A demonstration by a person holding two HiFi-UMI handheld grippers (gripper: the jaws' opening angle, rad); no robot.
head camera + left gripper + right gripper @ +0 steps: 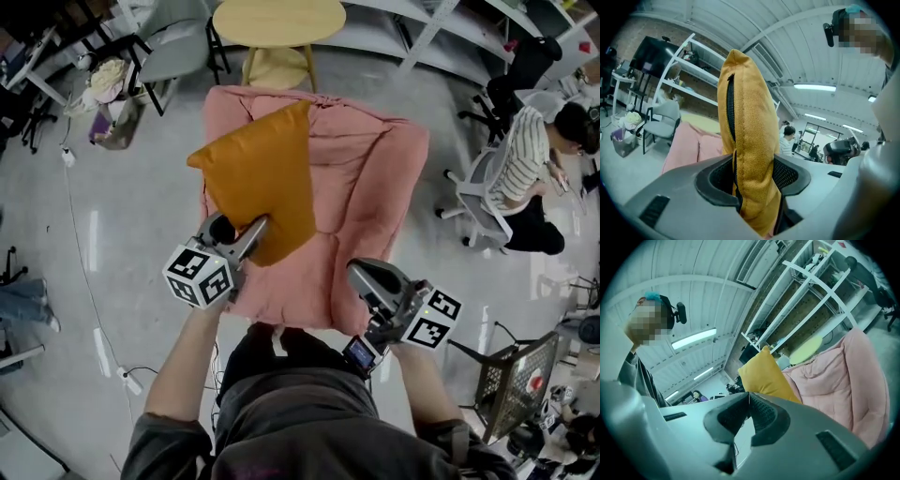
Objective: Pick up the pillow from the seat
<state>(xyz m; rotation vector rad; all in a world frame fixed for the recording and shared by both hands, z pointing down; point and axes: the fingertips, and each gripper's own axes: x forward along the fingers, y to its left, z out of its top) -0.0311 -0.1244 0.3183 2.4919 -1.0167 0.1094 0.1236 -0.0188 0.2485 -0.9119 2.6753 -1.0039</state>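
pillow (261, 178) in left hand-held gripper (246, 240)

Mustard-yellow pillow (258, 183), plump, roughly square, with a slightly fuzzy fabric. Stands lifted on edge over the left half of the seat (370, 178), tilted, one corner poking out past the seat's left side. Shows a dark zipper (731, 108) running down its narrow edge in the left gripper view. Sits pinched at its lower corner between the fingers (790, 176) of the left gripper (263, 227), cloth squeezed thin there. Pink seat: soft, thickly padded, creased in long folds, spread low on the grey floor (141, 281), with its back rising on the far side. Carries nothing else on its cushion.
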